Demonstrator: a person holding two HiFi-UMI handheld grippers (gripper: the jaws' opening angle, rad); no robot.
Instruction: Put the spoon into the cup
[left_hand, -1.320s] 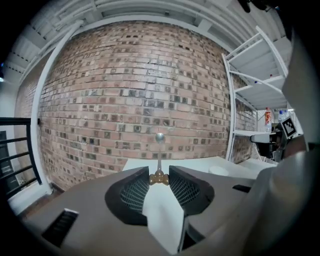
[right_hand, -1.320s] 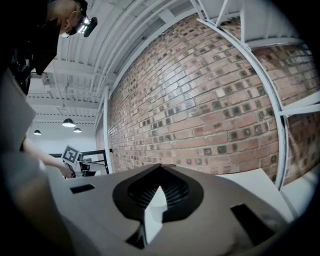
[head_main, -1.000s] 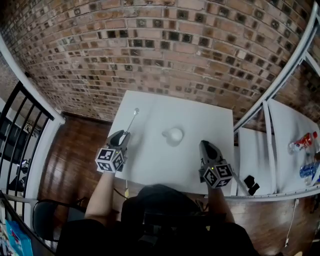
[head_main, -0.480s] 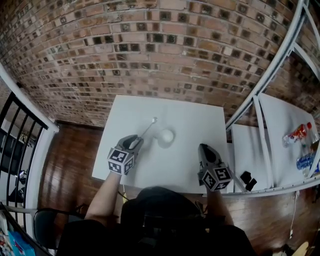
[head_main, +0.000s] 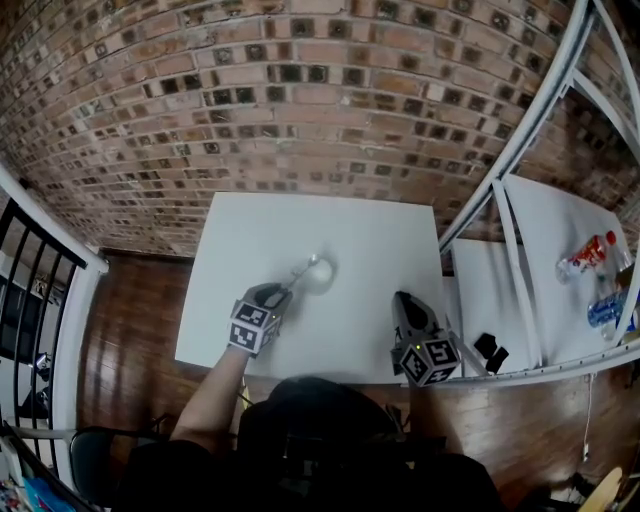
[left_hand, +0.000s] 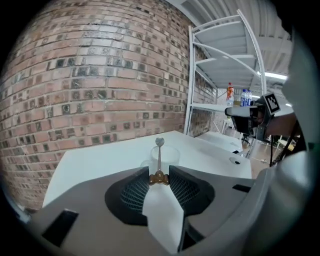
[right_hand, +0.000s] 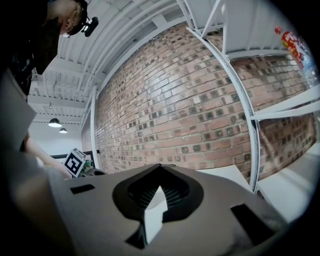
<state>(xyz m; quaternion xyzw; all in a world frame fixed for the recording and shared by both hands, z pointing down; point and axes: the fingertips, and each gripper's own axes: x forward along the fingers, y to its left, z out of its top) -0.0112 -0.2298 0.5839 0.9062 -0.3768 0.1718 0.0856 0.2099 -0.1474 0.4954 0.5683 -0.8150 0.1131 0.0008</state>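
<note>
Spoon (left_hand: 159, 156) in left gripper (left_hand: 159, 176); tip inside cup (left_hand: 171, 156) unclear.

The left gripper (head_main: 277, 293) has swung in from far out to the left of the cup (head_main: 322, 279), near the counter's (head_main: 380, 240) left edge, and now sits just beside the cup. The spoon (head_main: 301, 272) came with it. It pointed away along the counter, well apart from the cup, then slanted towards it. Now its bowl reaches the cup's left rim, though whether it dips inside cannot be told.
</note>
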